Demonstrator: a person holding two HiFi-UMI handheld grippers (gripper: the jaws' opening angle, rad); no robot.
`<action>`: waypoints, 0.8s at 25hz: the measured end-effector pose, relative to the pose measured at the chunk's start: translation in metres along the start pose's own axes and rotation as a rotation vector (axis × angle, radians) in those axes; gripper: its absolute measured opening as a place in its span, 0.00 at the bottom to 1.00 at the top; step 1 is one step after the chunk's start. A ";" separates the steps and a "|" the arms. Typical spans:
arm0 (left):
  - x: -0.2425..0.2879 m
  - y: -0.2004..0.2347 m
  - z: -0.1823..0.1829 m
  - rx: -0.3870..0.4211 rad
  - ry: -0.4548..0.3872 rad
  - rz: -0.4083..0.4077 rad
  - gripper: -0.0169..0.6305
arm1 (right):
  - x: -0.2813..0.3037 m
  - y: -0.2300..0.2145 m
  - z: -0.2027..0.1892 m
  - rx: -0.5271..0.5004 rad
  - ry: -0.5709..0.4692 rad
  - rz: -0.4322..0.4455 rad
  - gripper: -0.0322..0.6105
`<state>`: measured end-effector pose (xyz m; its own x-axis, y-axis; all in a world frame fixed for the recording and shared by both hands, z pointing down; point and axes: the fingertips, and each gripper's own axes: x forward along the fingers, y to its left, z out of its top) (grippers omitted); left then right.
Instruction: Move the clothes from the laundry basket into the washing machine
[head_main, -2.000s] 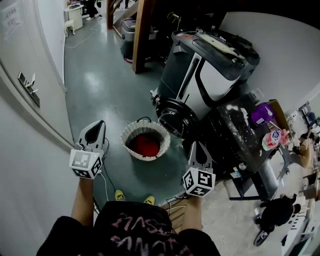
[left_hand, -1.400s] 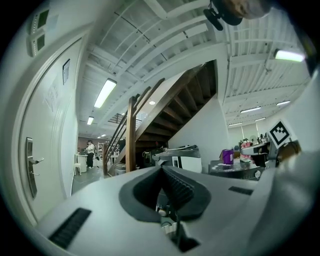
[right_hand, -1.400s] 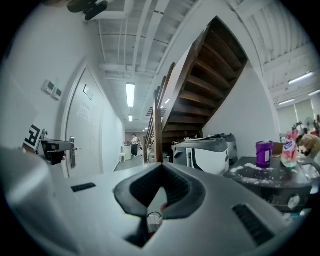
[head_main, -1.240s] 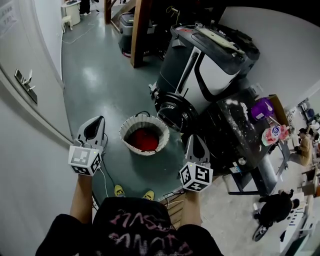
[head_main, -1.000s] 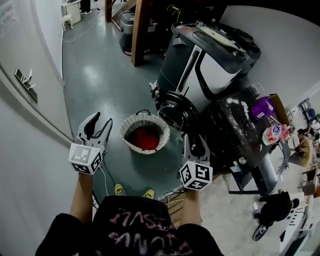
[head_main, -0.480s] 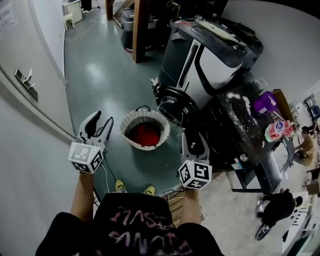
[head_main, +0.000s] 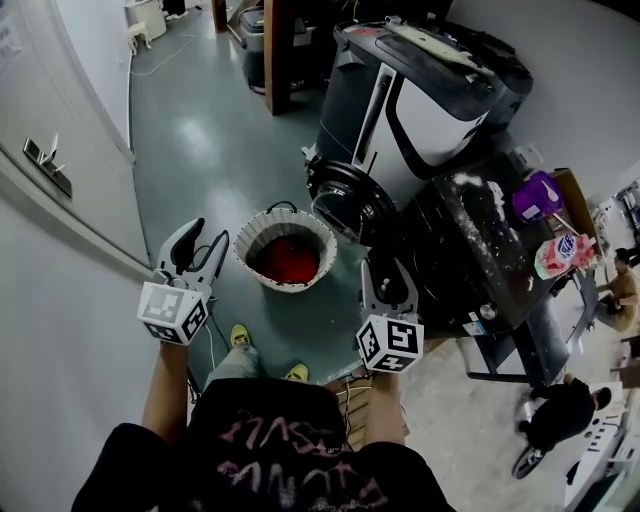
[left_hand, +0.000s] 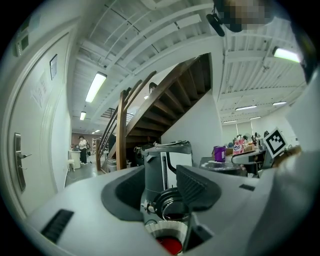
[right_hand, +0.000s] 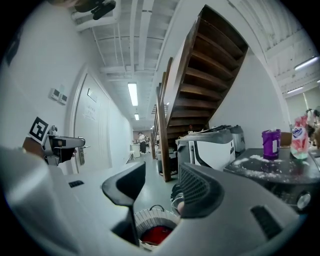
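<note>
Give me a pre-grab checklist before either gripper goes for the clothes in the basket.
1. Left gripper empty, jaws apart: ok.
2. Right gripper empty, jaws apart, just been opening: ok.
3. Red clothes lying in the laundry basket: ok.
4. A gripper at the clothes: not ok, both hover short of the basket.
5. Washing machine door open: cannot tell.

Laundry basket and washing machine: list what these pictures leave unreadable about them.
- Red clothes, head view: too small; one red mass, number of garments unreadable.
- Washing machine drum, head view: round front is dark and seen aslant; inside hidden.
- Laundry basket, left gripper view: lower part cut off by the body of the left gripper.
</note>
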<state>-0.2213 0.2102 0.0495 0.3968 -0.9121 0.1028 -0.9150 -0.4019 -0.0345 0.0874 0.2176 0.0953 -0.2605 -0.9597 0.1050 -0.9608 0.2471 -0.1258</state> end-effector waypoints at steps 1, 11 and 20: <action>0.004 0.000 -0.001 -0.003 0.002 -0.004 0.33 | 0.003 -0.002 -0.001 -0.001 0.003 -0.001 0.39; 0.081 0.035 -0.029 -0.033 0.037 -0.078 0.33 | 0.066 -0.012 -0.017 0.002 0.033 -0.052 0.40; 0.195 0.124 -0.044 -0.071 0.094 -0.186 0.33 | 0.187 0.002 -0.022 0.034 0.101 -0.152 0.40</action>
<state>-0.2605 -0.0142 0.1088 0.5537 -0.8101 0.1930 -0.8309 -0.5528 0.0635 0.0351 0.0417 0.1365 -0.1223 -0.9669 0.2241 -0.9866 0.0938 -0.1338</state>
